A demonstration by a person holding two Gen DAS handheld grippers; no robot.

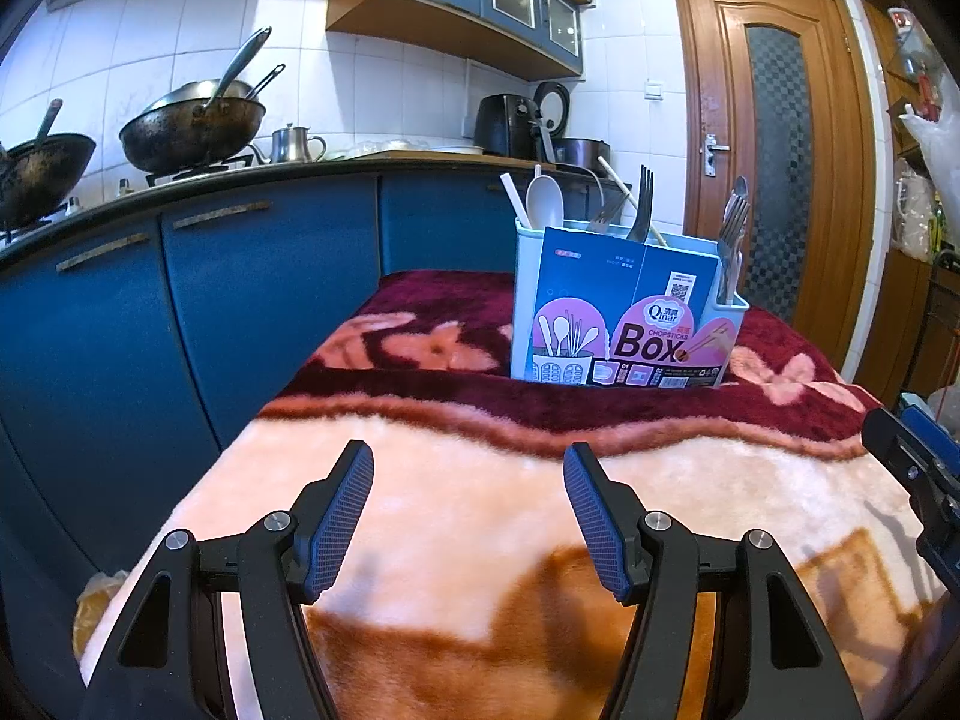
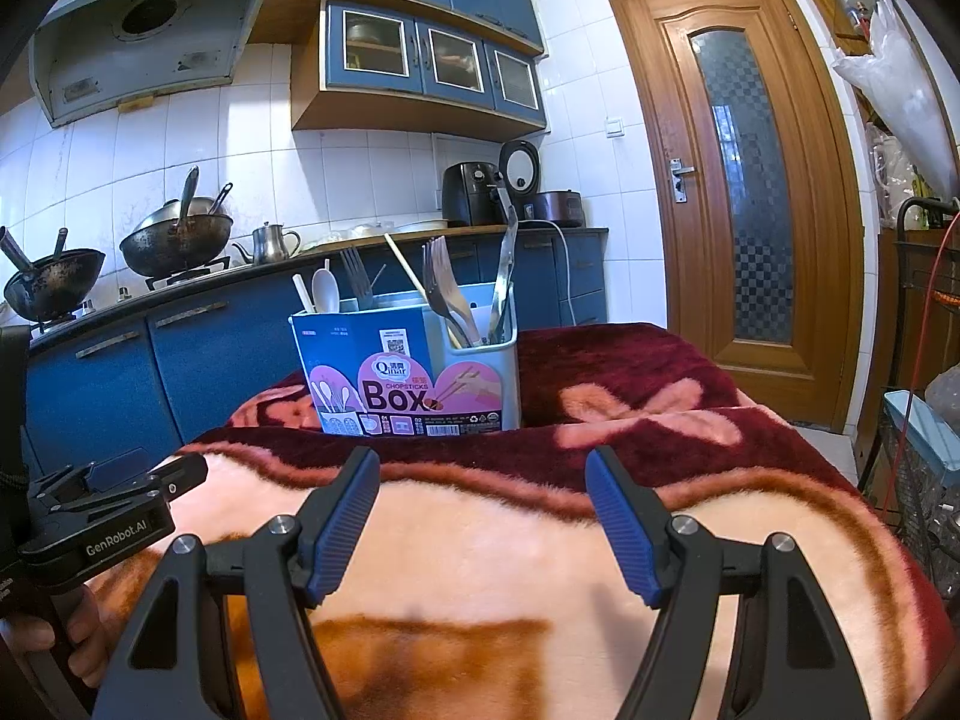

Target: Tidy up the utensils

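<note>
While both tools [image 1: 468, 510] [image 2: 483, 516] gape empty over the blanket [image 1: 480, 510], the utensil holder [image 1: 624, 312] stands beyond.

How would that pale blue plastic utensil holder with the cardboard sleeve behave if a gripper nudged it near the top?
The pale blue plastic utensil holder might tip rather than slide: it stands tall on a soft, fuzzy blanket. The upright metal forks and white spoon probably raise its weight and would likely rattle. The cardboard sleeve looks thin and may flex.

Bare blanket [image 1: 480, 480] lies open up to the utensil box [image 1: 624, 312].
</note>
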